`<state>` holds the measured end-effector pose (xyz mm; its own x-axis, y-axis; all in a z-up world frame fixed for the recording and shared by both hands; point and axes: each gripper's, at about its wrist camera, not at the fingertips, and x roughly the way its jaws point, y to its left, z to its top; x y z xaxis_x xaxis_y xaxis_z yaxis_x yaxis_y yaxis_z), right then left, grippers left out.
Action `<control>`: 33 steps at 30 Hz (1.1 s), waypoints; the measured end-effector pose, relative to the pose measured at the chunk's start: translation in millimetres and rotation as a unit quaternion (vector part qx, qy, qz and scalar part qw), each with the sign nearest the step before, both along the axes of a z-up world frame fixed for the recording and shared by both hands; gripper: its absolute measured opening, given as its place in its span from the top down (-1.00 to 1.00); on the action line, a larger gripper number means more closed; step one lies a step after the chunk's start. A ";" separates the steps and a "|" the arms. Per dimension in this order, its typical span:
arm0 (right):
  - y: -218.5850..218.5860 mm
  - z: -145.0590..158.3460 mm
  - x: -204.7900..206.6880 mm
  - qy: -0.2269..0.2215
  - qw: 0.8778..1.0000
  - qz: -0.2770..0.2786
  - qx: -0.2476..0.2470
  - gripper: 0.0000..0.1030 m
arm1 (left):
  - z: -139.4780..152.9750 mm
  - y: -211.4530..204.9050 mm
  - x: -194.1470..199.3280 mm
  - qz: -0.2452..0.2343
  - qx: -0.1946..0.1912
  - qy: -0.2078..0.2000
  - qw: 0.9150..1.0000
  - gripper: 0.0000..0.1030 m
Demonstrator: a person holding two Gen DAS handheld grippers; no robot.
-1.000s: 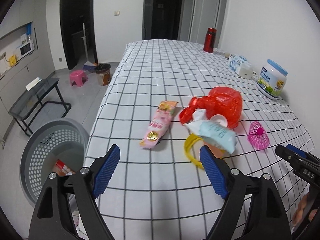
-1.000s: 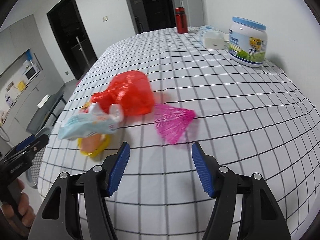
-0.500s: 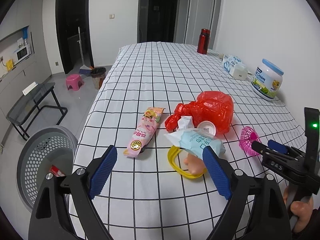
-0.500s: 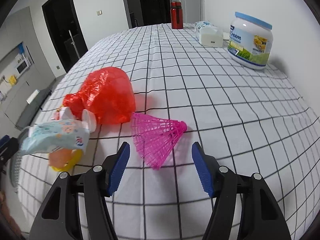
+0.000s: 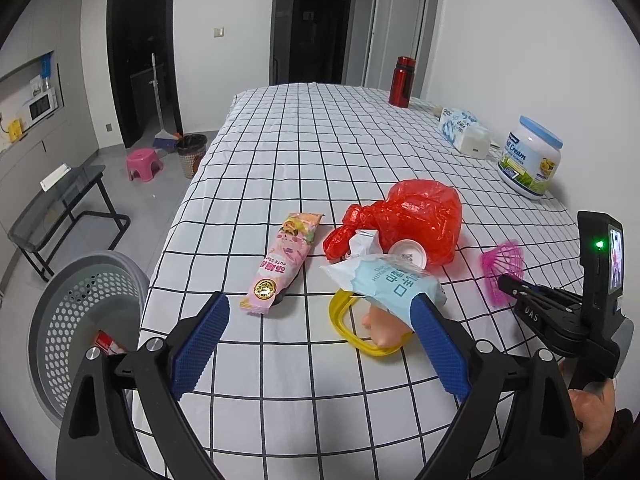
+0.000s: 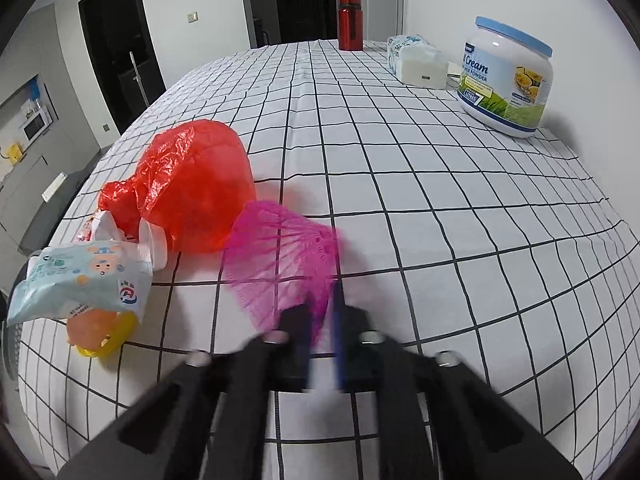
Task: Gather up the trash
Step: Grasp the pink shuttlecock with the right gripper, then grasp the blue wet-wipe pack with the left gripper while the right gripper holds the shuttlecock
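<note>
My right gripper (image 6: 320, 320) is shut on the pink plastic shuttlecock (image 6: 280, 256), gripping its narrow end on the checked tablecloth; it also shows in the left wrist view (image 5: 502, 264). Left of it lie a red plastic bag (image 6: 192, 188), a light blue wet-wipe pack (image 6: 84, 280) and a yellow ring (image 6: 104, 336) with a peach-coloured object. My left gripper (image 5: 320, 344) is open and empty above the table's near edge, in front of the wipe pack (image 5: 392, 284) and a pink snack wrapper (image 5: 284, 264).
A grey perforated bin (image 5: 84, 320) with some trash stands on the floor left of the table. A milk powder tub (image 6: 508, 76), tissue pack (image 6: 416, 60) and red bottle (image 6: 350, 22) stand along the wall side. A glass side table (image 5: 52, 204) is on the floor.
My right gripper has moved forward and closed on the shuttlecock. My left gripper has drawn back slightly, still open.
</note>
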<state>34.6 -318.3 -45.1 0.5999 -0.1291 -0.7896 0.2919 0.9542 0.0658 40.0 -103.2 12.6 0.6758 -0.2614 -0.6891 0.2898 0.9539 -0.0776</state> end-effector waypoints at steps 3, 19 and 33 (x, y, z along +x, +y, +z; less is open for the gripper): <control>-1.2 4.1 -5.6 -0.008 1.000 0.000 0.009 0.94 | 0.8 -1.9 -0.4 -0.006 -0.001 -0.002 1.000 -0.77; -10.0 23.5 -50.9 -0.040 0.997 -0.008 0.061 0.94 | -10.0 -33.2 20.7 -0.069 0.012 0.002 0.998 -0.82; -12.4 23.3 -54.8 -0.044 0.996 -0.005 0.079 0.94 | -30.2 -53.7 33.2 -0.101 0.009 0.017 0.995 -0.60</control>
<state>-20.1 -330.6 -21.8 0.6673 -0.0137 -0.7446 0.2870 0.9274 0.2401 73.1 -156.9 -17.6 0.5862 -0.3778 -0.7167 0.4740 0.8773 -0.0748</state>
